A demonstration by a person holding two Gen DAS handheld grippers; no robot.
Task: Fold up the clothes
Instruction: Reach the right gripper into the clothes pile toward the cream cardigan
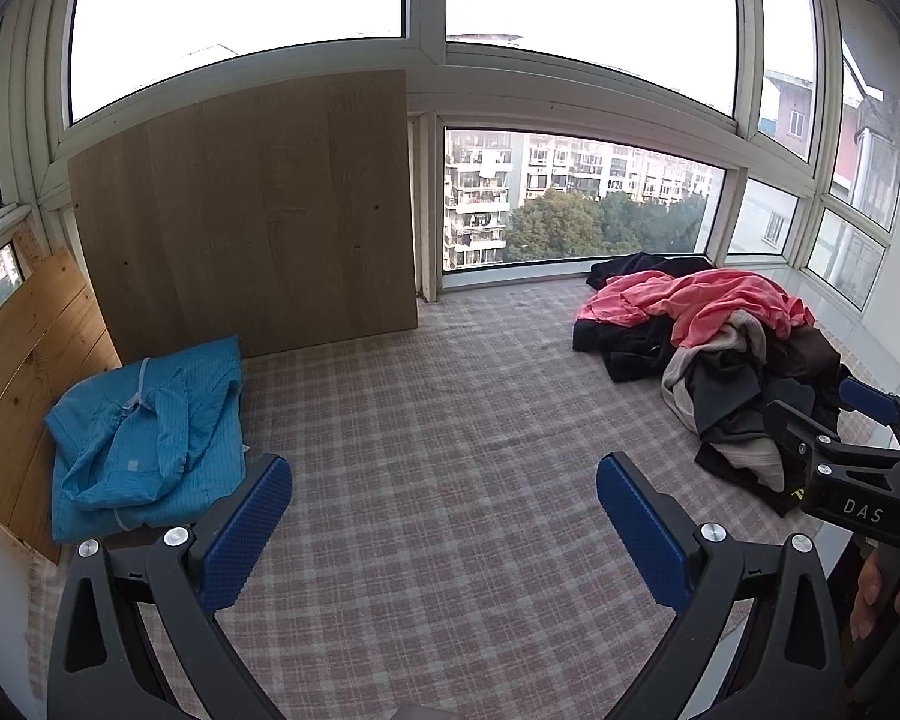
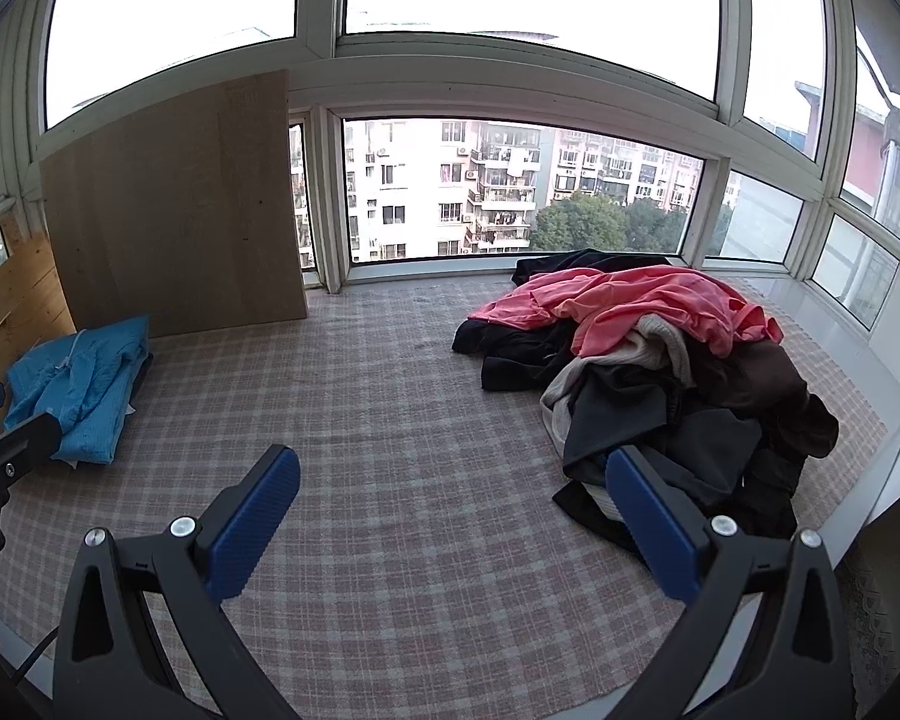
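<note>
A heap of unfolded clothes (image 1: 714,354) lies at the right on the plaid cloth (image 1: 426,420), with a pink garment (image 1: 720,300) on top of black, grey and brown ones. In the right wrist view the same heap of clothes (image 2: 660,372) sits just ahead of the right finger, pink garment (image 2: 630,300) uppermost. A folded blue garment (image 1: 150,438) rests at the left; in the right wrist view this blue garment (image 2: 78,390) is at far left. My left gripper (image 1: 444,498) is open over bare plaid cloth. My right gripper (image 2: 453,492) is open and holds nothing.
A large wooden board (image 1: 252,210) leans against the window behind the blue garment, and a pine panel (image 1: 24,372) stands at the left edge. Windows (image 1: 570,198) surround the platform. The right gripper's body (image 1: 858,468) and a hand (image 1: 870,594) show at the right.
</note>
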